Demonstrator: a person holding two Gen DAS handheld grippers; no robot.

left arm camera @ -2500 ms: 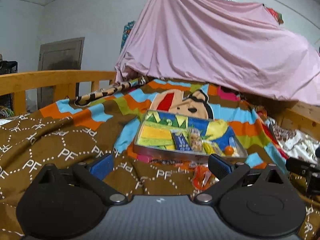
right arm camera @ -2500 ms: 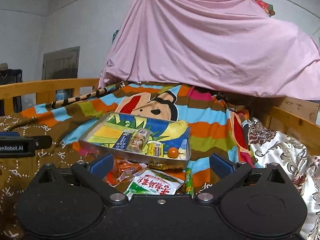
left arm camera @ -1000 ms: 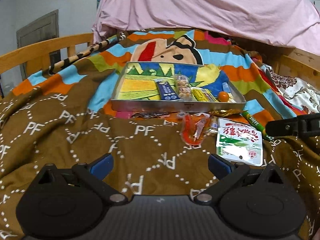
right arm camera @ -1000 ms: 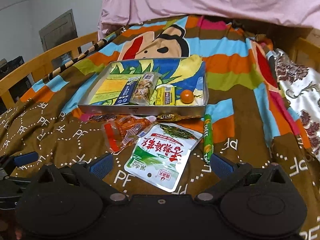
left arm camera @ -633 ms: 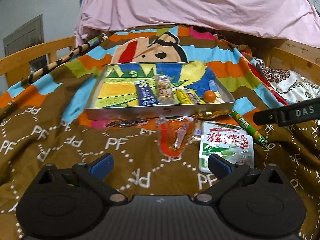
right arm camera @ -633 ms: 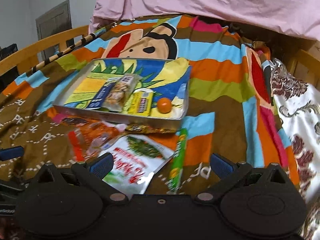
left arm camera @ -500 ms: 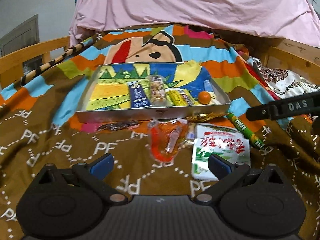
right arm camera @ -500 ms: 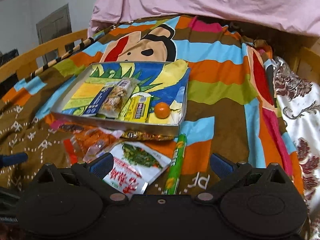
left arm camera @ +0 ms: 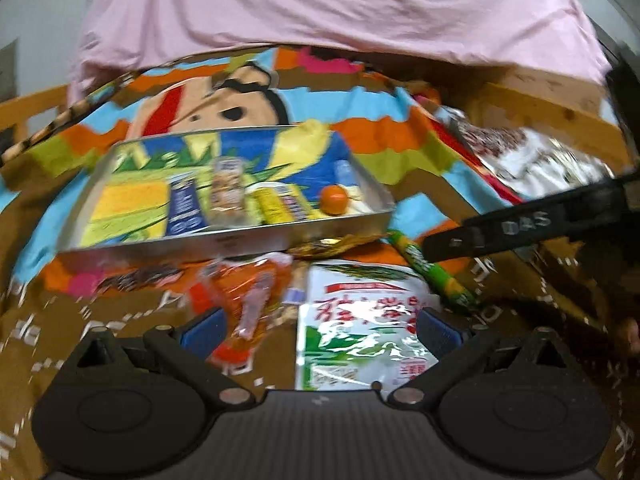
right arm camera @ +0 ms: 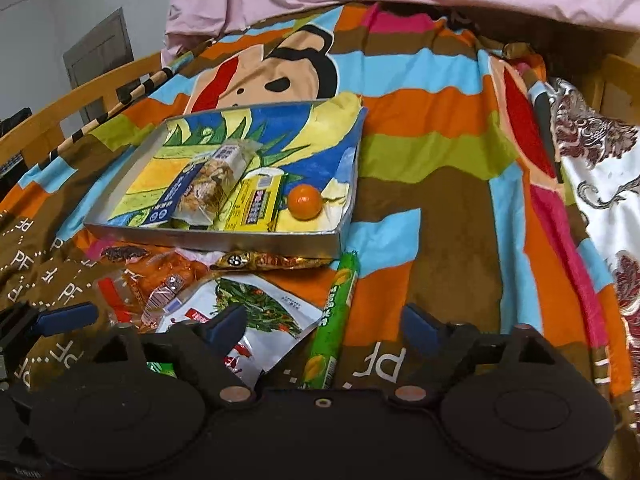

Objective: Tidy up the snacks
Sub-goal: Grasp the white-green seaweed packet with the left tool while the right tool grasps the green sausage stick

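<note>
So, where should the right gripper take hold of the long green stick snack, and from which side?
Grip the green stick snack near its middle, coming from above with the fingers across its width. It lies flat on the blanket, and the right gripper is open astride it. Its far end touches the tray.

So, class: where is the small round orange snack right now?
The small round orange snack sits inside the shallow metal tray, near its right wall, just right of the yellow packet, in both wrist views.
</note>
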